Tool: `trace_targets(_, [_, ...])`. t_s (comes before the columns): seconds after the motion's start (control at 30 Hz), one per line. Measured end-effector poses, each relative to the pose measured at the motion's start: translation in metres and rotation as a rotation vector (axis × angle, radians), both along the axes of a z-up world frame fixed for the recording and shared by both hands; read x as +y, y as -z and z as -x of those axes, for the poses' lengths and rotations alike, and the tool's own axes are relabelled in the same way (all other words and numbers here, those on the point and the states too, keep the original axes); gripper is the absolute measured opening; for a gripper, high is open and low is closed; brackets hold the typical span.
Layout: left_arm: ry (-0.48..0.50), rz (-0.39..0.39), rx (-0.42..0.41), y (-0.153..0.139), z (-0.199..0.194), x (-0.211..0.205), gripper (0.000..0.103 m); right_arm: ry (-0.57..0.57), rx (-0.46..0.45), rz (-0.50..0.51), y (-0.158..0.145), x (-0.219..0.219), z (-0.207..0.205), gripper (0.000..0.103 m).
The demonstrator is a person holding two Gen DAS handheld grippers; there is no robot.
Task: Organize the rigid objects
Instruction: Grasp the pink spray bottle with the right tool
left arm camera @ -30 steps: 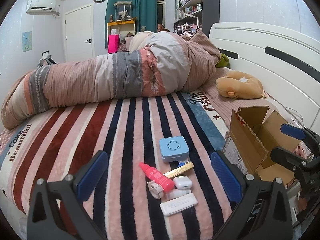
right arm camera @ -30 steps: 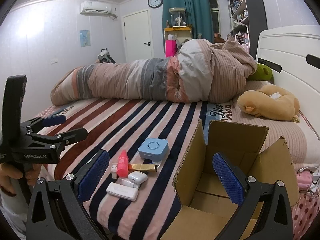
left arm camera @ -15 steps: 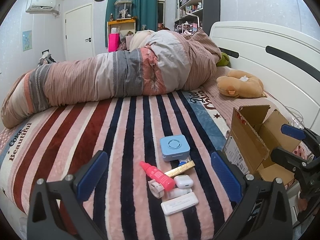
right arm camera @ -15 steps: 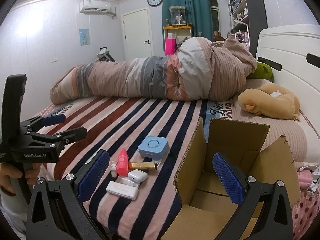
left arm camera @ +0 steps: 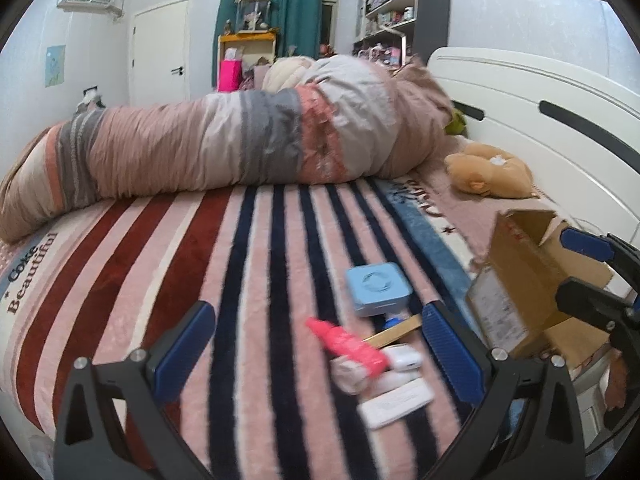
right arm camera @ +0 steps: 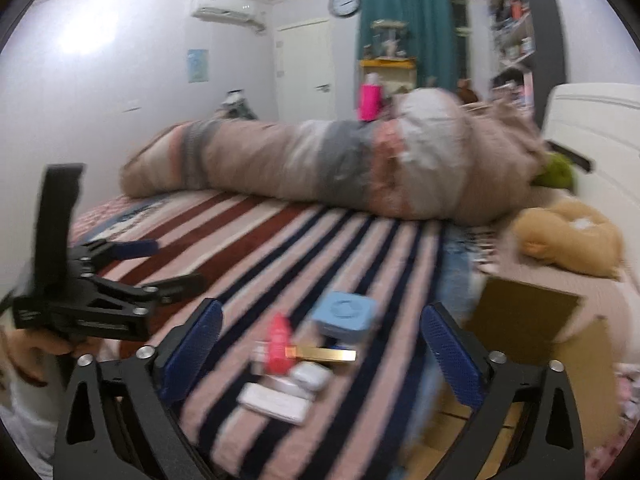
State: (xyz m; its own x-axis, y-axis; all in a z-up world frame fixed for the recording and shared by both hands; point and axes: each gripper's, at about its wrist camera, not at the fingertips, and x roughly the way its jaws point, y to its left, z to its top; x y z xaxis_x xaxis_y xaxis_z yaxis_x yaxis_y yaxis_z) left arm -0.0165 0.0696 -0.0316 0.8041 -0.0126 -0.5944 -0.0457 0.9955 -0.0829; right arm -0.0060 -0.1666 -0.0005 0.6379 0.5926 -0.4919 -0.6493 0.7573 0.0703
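Both tools are hanging with jaws apart, empty: the left tool (left arm camera: 316, 346) and right tool (right arm camera: 320, 342) are framing the clutter (right arm camera: 298, 364) lying on the bed (left arm camera: 168, 264) beside the box (left arm camera: 532, 280). The first pick is seemingly pending; next needs a descent onto one item.

1. On the striped blanket (left arm camera: 256, 264), near its front edge: a cluster of small items.
2. At the cluster's back, the square case (left arm camera: 377, 288); just before it, the slim bar (left arm camera: 396, 332) and the tilted bottle (left arm camera: 348, 342), apparently touching.
3. Nearest the front, the flat case (left arm camera: 396, 402), with the earbud case (left arm camera: 406, 360) just behind.
4. Right of the cluster, the cardboard box (left arm camera: 516, 276).
5. Behind everything, the rolled duvet (left arm camera: 240, 140) across the bed; behind the box, the plush toy (left arm camera: 490, 170).
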Motion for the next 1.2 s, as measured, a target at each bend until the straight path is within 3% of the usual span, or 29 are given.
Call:
trace_targets(0.13, [-0.014, 0.047, 0.037, 0.024, -0.004, 0.037, 0.102, -0.108, 0.110, 0.061, 0.029, 0.041, -0.018, 0.077])
trace_targets(0.3, [-0.015, 0.097, 0.098, 0.056, -0.013, 0.068, 0.102, -0.181, 0.279, 0.175, 0.084, 0.085, -0.047, 0.067])
trace_targets(0.37, [-0.008, 0.131, 0.116, 0.067, -0.016, 0.075, 0.102, -0.169, 0.309, 0.216, 0.100, 0.097, -0.060, 0.064])
trace_targets(0.43, [-0.001, 0.158, 0.129, 0.076, -0.019, 0.081, 0.102, -0.147, 0.336, 0.237, 0.112, 0.107, -0.073, 0.050])
trace_targets(0.53, [-0.004, 0.167, 0.136, 0.084, -0.022, 0.085, 0.102, -0.100, 0.339, 0.301, 0.125, 0.119, -0.092, 0.041])
trace_targets(0.7, [0.002, 0.185, 0.150, 0.092, -0.030, 0.090, 0.102, -0.152, 0.422, 0.356, 0.142, 0.135, -0.112, 0.036])
trace_targets(0.8, [0.004, 0.200, 0.157, 0.095, -0.031, 0.093, 0.102, -0.156, 0.425, 0.392, 0.149, 0.147, -0.118, 0.028])
trace_targets(0.97, [0.014, 0.207, 0.158, 0.093, -0.032, 0.092, 0.102, -0.159, 0.386, 0.412, 0.149, 0.157, -0.113, 0.027])
trace_targets(1.2, [0.146, 0.306, 0.102, 0.065, -0.031, 0.080, 0.102, -0.178, 0.275, 0.270, 0.103, 0.137, -0.084, 0.027])
